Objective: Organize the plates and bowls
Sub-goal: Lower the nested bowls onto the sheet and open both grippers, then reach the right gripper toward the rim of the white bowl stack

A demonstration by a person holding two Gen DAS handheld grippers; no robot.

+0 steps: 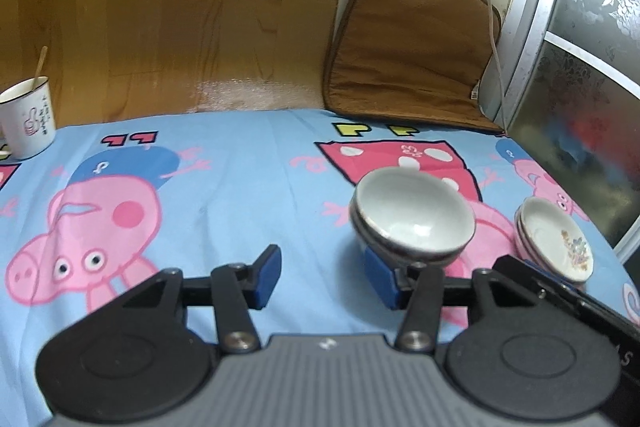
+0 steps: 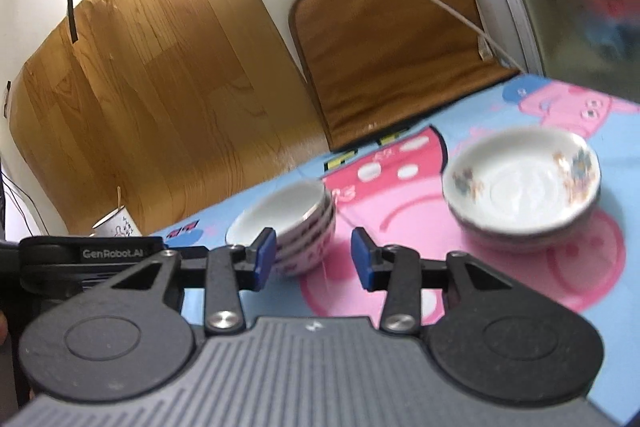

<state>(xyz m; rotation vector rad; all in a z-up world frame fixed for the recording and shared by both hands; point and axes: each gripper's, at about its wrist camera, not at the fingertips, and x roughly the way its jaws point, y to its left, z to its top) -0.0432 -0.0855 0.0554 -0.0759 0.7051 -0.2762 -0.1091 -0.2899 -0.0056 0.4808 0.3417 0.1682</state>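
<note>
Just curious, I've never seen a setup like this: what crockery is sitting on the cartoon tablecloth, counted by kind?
Stack of white bowls: 1
Stack of flowered plates: 1
White mug with a stick in it: 1
Total: 3 (two stacks and one mug)

A: Wide-open tablecloth (image 1: 224, 187) from nine to twelve o'clock, only the mug (image 1: 28, 123) far out at ten.
B: Bowl stack (image 1: 412, 219) and plate stack (image 1: 556, 243) block one to two o'clock.

Both tools (image 1: 326, 277) (image 2: 316, 259) parted, empty
</note>
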